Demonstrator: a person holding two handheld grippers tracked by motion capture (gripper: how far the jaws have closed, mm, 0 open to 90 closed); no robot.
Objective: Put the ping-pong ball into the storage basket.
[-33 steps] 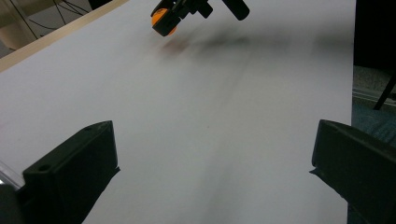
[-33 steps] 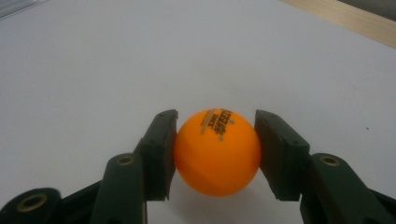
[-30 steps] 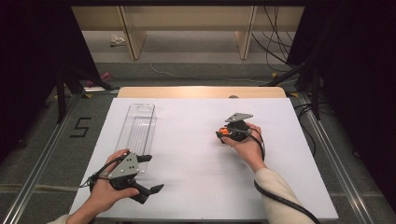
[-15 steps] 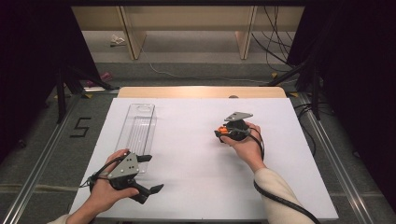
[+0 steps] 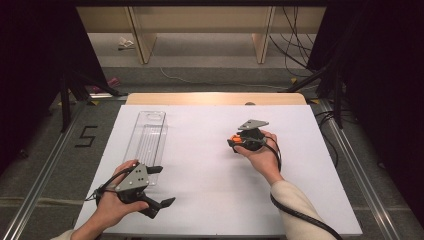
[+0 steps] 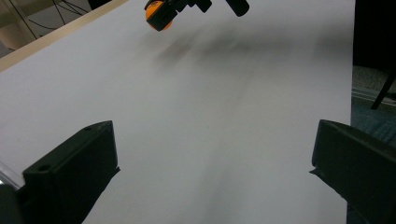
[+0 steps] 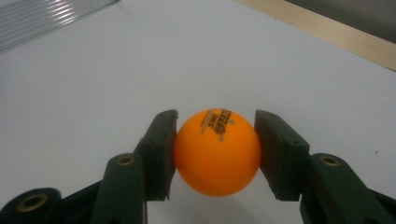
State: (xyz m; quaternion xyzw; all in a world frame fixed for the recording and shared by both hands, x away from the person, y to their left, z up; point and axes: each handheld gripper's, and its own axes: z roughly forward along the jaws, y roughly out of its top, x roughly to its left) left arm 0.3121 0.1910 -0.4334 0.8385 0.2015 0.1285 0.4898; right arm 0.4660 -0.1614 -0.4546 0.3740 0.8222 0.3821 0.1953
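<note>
Hardly anything is changing from a second ago: the right gripper [image 5: 235, 144] is staying in the same spot over the white table [image 5: 210, 200], drifting only a touch toward the left gripper's side. Its jaws are pressing on both sides of an orange ping-pong ball [image 7: 217, 151] with black printing on top, holding it slightly above the surface. The left gripper [image 5: 162, 187] is resting near the table's front edge in the person's left hand [image 5: 112, 207], its jaws standing wide apart with nothing between them. A clear plastic tray [image 5: 149, 137] is lying flat just beyond the left gripper, well apart from the ball.
</note>
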